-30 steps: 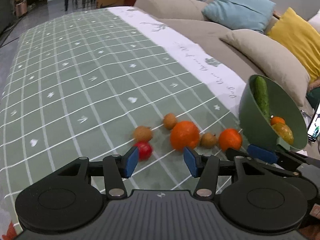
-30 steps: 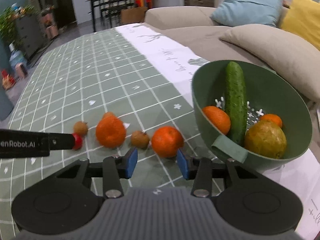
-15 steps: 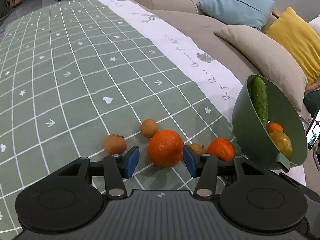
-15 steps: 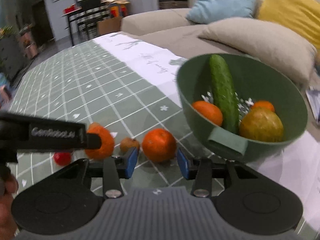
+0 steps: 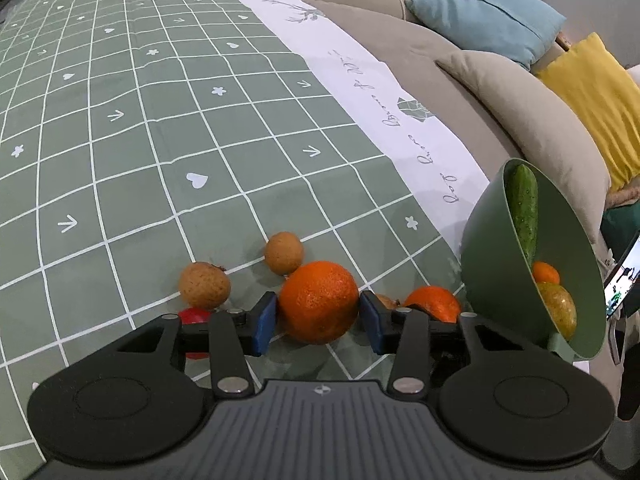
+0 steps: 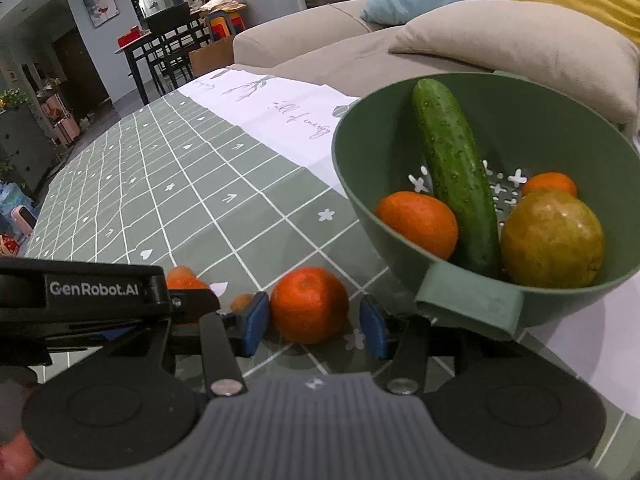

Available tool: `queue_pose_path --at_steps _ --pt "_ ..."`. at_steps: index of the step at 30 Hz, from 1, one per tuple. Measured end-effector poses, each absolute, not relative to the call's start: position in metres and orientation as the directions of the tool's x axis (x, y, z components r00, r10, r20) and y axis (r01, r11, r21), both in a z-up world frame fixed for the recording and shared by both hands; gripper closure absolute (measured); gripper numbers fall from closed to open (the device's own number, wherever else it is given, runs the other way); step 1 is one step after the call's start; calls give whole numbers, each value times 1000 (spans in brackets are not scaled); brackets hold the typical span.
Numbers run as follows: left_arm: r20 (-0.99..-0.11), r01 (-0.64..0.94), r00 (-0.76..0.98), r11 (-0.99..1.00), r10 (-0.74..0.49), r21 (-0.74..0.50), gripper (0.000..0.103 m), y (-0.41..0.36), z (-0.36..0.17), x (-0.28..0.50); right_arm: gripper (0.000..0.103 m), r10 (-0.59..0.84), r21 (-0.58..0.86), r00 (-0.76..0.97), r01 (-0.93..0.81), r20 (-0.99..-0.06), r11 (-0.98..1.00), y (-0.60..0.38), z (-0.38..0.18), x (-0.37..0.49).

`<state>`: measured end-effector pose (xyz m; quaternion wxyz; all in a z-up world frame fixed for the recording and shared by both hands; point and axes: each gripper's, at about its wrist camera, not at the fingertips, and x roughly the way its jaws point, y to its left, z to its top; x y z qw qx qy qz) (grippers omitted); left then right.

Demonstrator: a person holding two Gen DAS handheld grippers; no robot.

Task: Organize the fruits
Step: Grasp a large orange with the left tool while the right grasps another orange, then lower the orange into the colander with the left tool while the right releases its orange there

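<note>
your left gripper [image 5: 319, 323] sits low over a green checked tablecloth [image 5: 160, 120], its blue-padded jaws spread wide on either side of a large orange [image 5: 318, 302]. the pads stand just beside the orange's flanks; you cannot tell whether they touch the skin. behind the orange lies a small brown longan [image 5: 283, 253], and a second longan [image 5: 204, 285] rests to its left. a small red fruit [image 5: 195, 315] peeks out behind the left finger. to the right of the orange, partly hidden by the right finger, are another small brown fruit [image 5: 386, 301] and a tangerine [image 5: 434, 303].

your right gripper [image 6: 313, 325] is also spread wide, its jaws flanking that tangerine [image 6: 309, 304] without clearly touching it. just right of it stands a green colander bowl [image 6: 360, 184], resting near the white border of the cloth. inside the bowl a cucumber [image 6: 456, 176] leans lengthwise against the wall, with a tangerine [image 6: 418, 224] on its left, a yellow-green pear-like fruit [image 6: 552, 240] on its right, and one more small tangerine [image 6: 550, 184] behind that. in the right view the black body of your left gripper [image 6: 80, 300] crosses the left edge, hiding most of the large orange [image 6: 184, 280].

a beige sofa [image 5: 400, 32] with blue [image 5: 484, 16] and yellow [image 5: 596, 96] cushions runs along the far side.
</note>
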<state>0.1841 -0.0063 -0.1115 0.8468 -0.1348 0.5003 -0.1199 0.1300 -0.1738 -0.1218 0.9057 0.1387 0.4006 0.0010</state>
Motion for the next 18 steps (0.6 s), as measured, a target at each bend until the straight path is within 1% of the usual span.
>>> queue_pose_path --at_steps 7,18 --pt "-814 66 483 941 -322 -333 55 -5 -105 177 64 132 252 669 86 -731 964 -176 -118 133" --pt "-804 60 515 948 -298 -313 56 5 -65 143 65 182 207 641 -37 -746 978 -164 -88 107"
